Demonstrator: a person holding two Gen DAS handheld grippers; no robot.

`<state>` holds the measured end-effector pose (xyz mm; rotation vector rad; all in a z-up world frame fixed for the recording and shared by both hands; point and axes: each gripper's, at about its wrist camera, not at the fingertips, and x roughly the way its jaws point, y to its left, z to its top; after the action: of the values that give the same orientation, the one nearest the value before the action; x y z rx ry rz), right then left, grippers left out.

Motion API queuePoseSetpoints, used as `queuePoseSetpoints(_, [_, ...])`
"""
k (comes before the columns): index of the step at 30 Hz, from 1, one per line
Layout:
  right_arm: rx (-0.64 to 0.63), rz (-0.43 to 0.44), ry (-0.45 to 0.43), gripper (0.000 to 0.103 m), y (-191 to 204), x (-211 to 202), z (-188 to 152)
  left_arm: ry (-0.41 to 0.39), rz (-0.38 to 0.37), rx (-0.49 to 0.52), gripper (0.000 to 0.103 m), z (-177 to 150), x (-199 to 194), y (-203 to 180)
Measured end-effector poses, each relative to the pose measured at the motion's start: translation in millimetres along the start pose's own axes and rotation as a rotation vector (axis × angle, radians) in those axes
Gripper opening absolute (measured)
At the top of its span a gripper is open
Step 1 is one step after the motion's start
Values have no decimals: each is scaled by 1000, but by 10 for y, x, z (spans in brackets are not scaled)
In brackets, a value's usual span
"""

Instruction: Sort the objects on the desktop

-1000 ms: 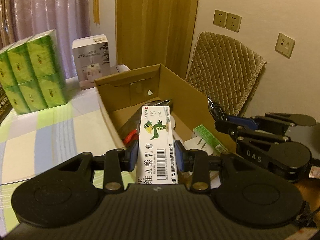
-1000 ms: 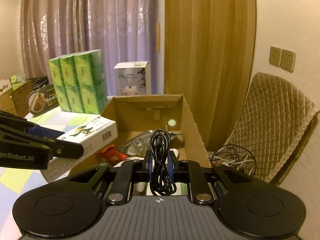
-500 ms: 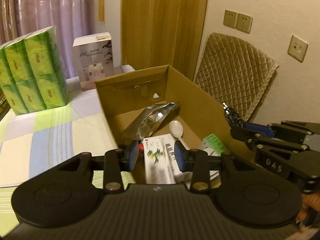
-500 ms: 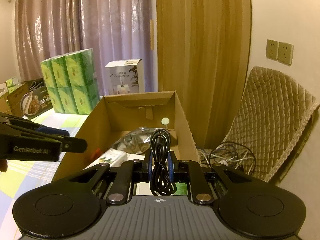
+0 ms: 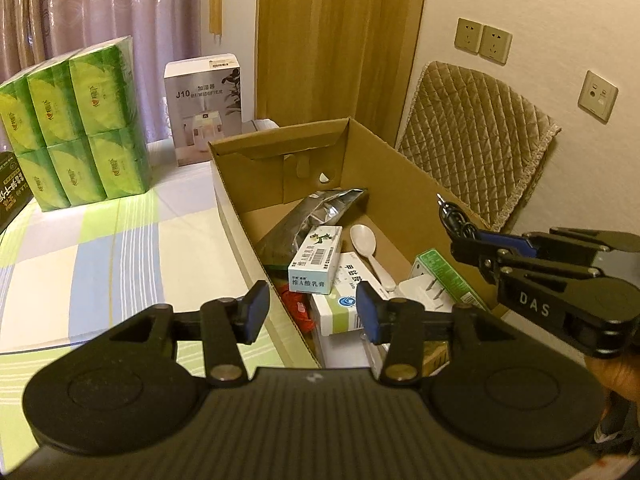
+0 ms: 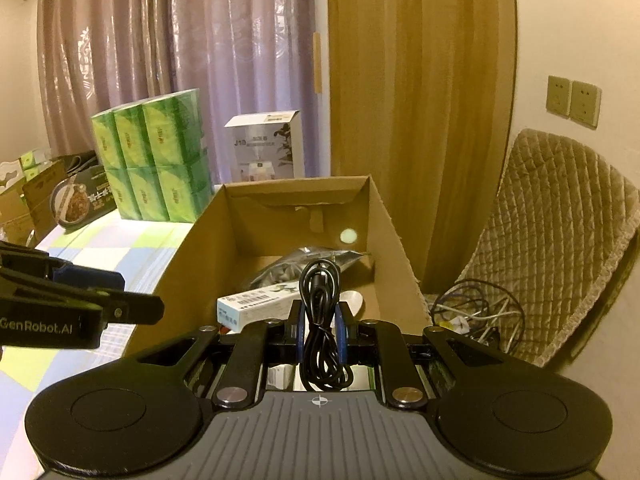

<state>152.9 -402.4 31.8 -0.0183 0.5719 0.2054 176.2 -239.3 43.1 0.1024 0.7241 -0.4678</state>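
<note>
The left tongs (image 5: 312, 312) are standing apart and empty, having just been opening, and the ointment box (image 5: 316, 260) is lying inside the cardboard box (image 5: 400, 168) at frame centre, on other packets. The right tongs (image 6: 319, 330) are pinching a coiled black cable (image 6: 320, 320) above the box, likely to drop it in too.
</note>
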Motion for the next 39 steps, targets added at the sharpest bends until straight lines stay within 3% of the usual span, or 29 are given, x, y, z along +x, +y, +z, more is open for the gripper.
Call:
queuePoseSetpoints(6, [8,18,25,14,4,128,61,-1,7,-19,42,-25,-30,56])
queuePoseSetpoints(7, [9,13,22,18,5,137,69,0,8,-21,42,-29,-33,67])
queuePoseSetpoints(9, [19,8,15,47,-1,134,73,1,10,-25,42,-41,-43,92])
queuePoseSetpoints(10, [25,8,13,50,-6,130,70,1,10,-28,42,-46,-48,102])
queuePoseSetpoints(22, [43,-16,26,58,-58,-6,-61,12,17,-49,43,-120,-114,142])
queuePoseSetpoints(26, [47,-16,22,61,-41,-110,-96,12,19,-63,51,-160,-180,148])
queuePoseSetpoints(32, [50,-14,11,75,11,-284,-136,13,17,-79,63,-227,-303,146])
queuePoseSetpoints(39, [67,-28,-7,99,42,-532,-205,4,24,-108,91,-337,-513,148])
